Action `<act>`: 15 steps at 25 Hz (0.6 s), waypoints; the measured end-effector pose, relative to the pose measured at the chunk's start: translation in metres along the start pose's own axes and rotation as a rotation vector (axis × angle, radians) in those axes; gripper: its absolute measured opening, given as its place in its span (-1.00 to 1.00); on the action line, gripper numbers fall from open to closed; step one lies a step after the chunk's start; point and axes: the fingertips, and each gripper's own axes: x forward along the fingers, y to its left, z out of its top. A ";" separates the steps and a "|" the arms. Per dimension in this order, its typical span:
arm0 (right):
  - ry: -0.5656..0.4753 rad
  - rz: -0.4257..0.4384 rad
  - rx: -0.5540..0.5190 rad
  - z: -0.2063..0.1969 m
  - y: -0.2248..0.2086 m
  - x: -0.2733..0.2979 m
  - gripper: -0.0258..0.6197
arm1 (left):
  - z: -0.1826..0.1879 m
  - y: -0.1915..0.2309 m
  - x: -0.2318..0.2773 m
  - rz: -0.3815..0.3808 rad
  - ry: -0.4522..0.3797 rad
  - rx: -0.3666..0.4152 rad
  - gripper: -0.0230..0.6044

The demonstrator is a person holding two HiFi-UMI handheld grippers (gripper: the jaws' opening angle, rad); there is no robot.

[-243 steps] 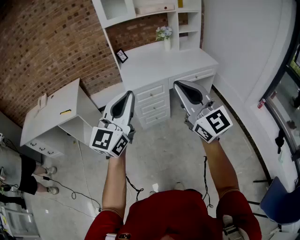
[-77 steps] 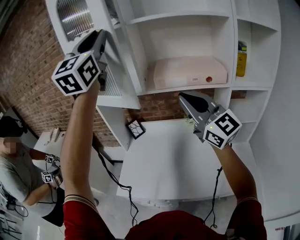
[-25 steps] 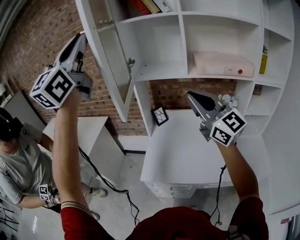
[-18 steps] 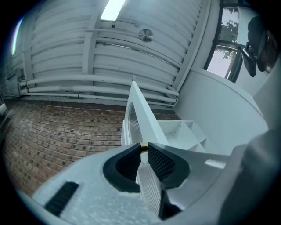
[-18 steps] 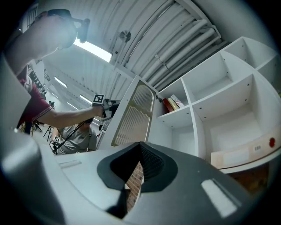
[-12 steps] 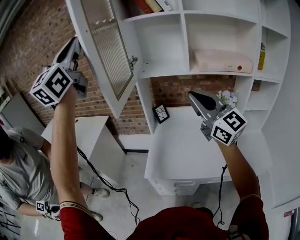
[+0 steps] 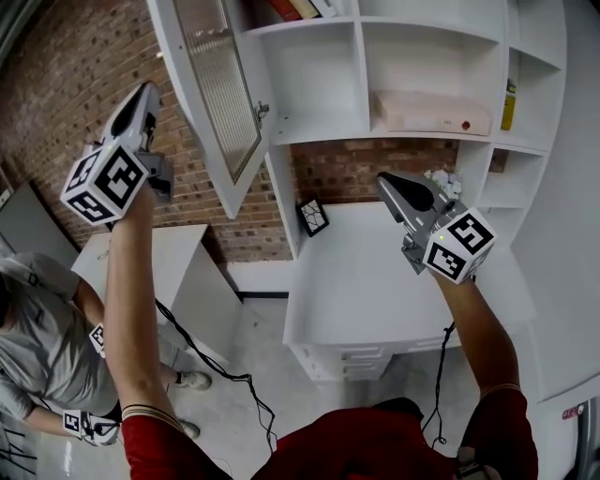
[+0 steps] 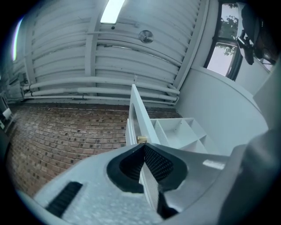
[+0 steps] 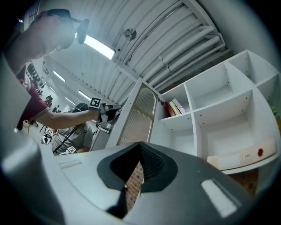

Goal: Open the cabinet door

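Observation:
The cabinet door, a white frame round ribbed glass, stands swung open from the upper shelf unit, with its small brass knob on the free edge. My left gripper is raised to the left of the door and apart from it, its jaws closing until the tips meet with nothing between them. From the left gripper view the door shows edge-on, with the knob just beyond the tips. My right gripper hovers shut and empty over the desk.
The open shelves hold a pink box, books and a yellow bottle. A small picture frame and flowers stand on the desk. Another person sits at lower left beside a white side cabinet. Behind is a brick wall.
The door has swung out from the shelf since the left gripper was on it. The left gripper has let go, drawn down and left of the door, and its jaws have come together.

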 end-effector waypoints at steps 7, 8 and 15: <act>-0.043 0.039 -0.020 0.029 0.004 -0.002 -0.88 | 0.008 -0.044 -0.038 -0.041 -0.040 -0.056 -0.93; -0.047 0.046 -0.021 0.032 0.006 -0.004 -0.88 | 0.005 -0.054 -0.042 -0.051 -0.037 -0.070 -0.93; -0.077 0.081 0.021 0.058 0.009 -0.039 -0.88 | -0.022 -0.153 -0.057 -0.132 0.002 -0.109 -0.93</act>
